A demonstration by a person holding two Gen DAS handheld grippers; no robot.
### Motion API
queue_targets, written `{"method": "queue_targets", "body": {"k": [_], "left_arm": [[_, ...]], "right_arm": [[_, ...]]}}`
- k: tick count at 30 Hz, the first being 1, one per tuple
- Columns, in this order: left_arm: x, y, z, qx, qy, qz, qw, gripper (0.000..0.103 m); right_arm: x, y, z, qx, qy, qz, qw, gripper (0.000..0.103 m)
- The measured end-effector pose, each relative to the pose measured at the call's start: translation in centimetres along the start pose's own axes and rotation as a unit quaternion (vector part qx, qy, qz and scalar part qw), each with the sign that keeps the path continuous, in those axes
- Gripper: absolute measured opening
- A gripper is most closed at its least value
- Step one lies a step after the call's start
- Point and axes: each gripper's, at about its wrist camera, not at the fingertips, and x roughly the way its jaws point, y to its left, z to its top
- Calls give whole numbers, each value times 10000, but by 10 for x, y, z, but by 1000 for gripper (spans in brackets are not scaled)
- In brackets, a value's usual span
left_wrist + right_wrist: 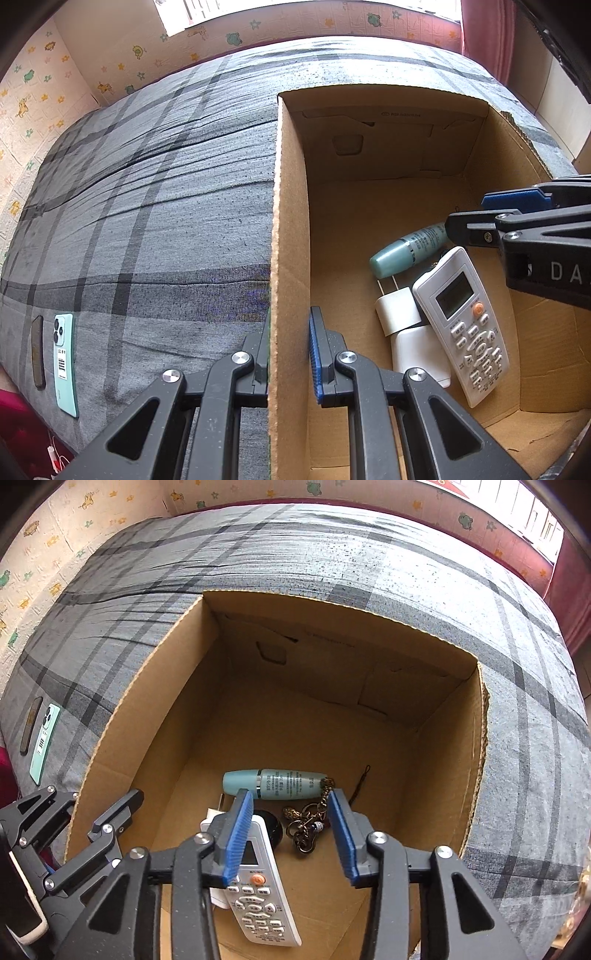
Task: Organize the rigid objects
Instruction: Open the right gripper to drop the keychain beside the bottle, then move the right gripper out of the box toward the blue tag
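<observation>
Drop into box (pixel 147 716) is done; keychain (pixel 308 821) is released.
Right gripper (pixel 290 834) is parted, empty; left gripper (pixel 290 350) is clamped on box wall. Phone (pixel 65 363), at 9 o'clock, is judged next.

Home bedroom, likely a child's. Bed (pixel 147 206) under grey plaid sheet, cartoon-animal wall padding (pixel 33 99) around it, window (pixel 192 11) with pink curtain (pixel 484 33). Household bits in cardboard box (pixel 122 738): AC remote (pixel 465 325), chargers (pixel 397 312), lotion bottle (pixel 277 783).
</observation>
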Motion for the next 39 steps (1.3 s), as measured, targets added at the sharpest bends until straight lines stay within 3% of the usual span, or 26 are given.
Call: {"method": "queue_targets", "body": {"k": [4,12,25,39], "left_arm": [[0,0,1,4,5,10,10000,16],[0,-1,0,10,14,14,10000,16],[0,-2,0,29,6,42,10000,16],[-3,-4,0,49,6,69,10000,16]], "right_arm": [[-8,1,0,-4,-117,-3,9999,69],[-19,6,0,-112,-244,-63,9996,85],[-47,-1,-2,-9,-511,-130,9986,99],[-85,-37,-23,356,-732,-386,9959,102]]}}
